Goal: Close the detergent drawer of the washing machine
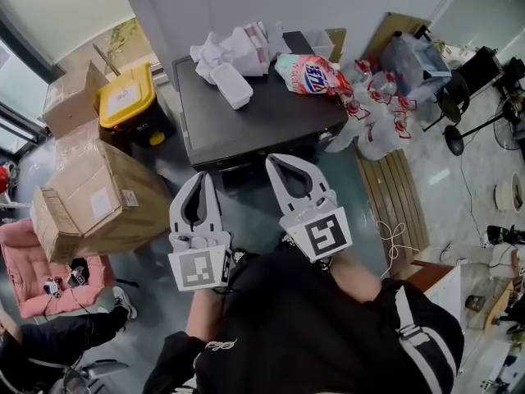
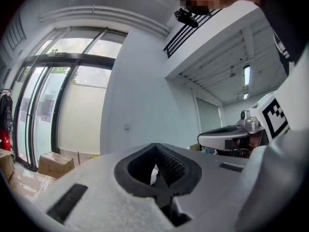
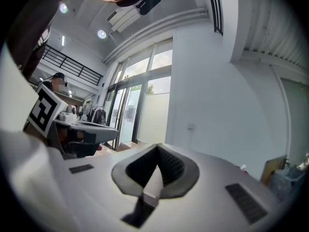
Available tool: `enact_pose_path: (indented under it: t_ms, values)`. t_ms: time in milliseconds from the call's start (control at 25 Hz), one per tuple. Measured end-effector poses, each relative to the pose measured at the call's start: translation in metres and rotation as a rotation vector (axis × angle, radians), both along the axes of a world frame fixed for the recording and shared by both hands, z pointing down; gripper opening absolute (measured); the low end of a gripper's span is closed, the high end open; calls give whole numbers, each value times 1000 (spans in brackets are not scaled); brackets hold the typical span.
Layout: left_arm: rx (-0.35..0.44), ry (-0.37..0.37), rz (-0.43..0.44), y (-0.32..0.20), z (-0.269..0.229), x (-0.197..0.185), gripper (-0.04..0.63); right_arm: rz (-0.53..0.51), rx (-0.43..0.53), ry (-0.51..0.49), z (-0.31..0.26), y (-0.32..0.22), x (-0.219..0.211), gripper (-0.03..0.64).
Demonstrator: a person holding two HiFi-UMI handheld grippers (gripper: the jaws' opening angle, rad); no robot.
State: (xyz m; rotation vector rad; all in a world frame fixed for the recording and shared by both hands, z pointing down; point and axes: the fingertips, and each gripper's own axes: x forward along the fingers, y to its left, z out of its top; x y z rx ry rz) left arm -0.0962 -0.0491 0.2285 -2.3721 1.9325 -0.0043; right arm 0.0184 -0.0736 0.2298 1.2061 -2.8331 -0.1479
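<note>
The washing machine is a dark grey box seen from above, straight ahead of me. Its front face is steeply foreshortened; a dark part juts out under the front edge, and I cannot tell whether it is the detergent drawer. My left gripper and right gripper are held side by side just short of that front edge, both shut and empty. The left gripper and right gripper point level at a white wall and tall windows, and the machine shows in neither gripper view.
White foam pieces and a detergent bag lie on the machine's top. Cardboard boxes and a yellow-lidded bin stand to the left. Plastic bags and a wooden pallet are on the right.
</note>
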Motion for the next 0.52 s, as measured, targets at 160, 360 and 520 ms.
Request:
enact_pose_path:
  t_ms: [160,360,520]
  values:
    - [-3,2,3,0,2,1,6,2,0,0,1,2,1,5]
    - [-12,15,2,0,5,1,6,10,-5,-4,2,1,4,5]
    - [-9,17,-4,2,5,-2,6,13,-2,-2,2,2,5,5]
